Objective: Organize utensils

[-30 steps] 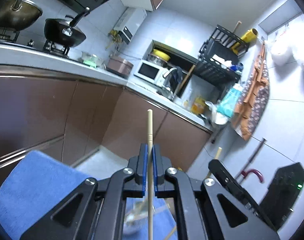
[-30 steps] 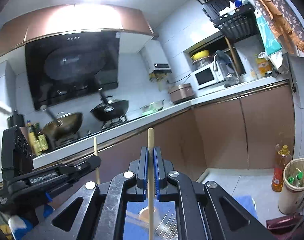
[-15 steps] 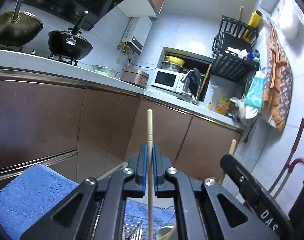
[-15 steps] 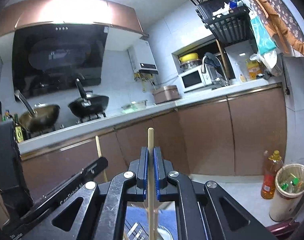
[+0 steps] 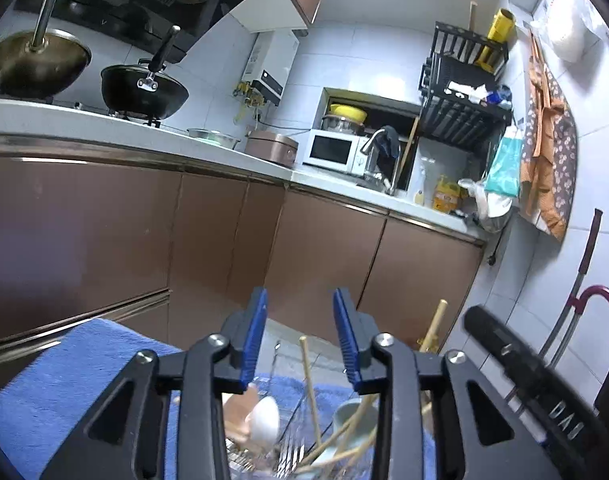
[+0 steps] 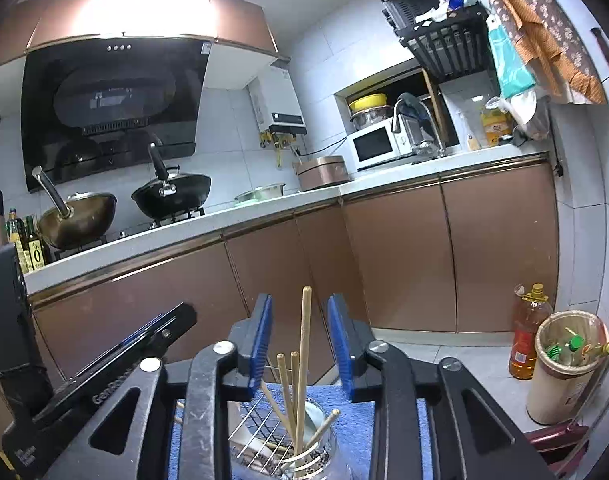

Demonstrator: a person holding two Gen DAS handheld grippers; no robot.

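Chopsticks (image 6: 304,360) stand upright in a clear utensil holder (image 6: 324,456) directly below both tools. One stick rises between the blue pads of the right gripper (image 6: 300,336), whose jaws are opening and no longer touch it. The left gripper (image 5: 300,336) is opening too, its released stick (image 5: 310,380) leaning below among a white spoon (image 5: 264,420). A blue towel (image 5: 64,380) lies underneath, kitchen cabinets (image 6: 404,260) behind.
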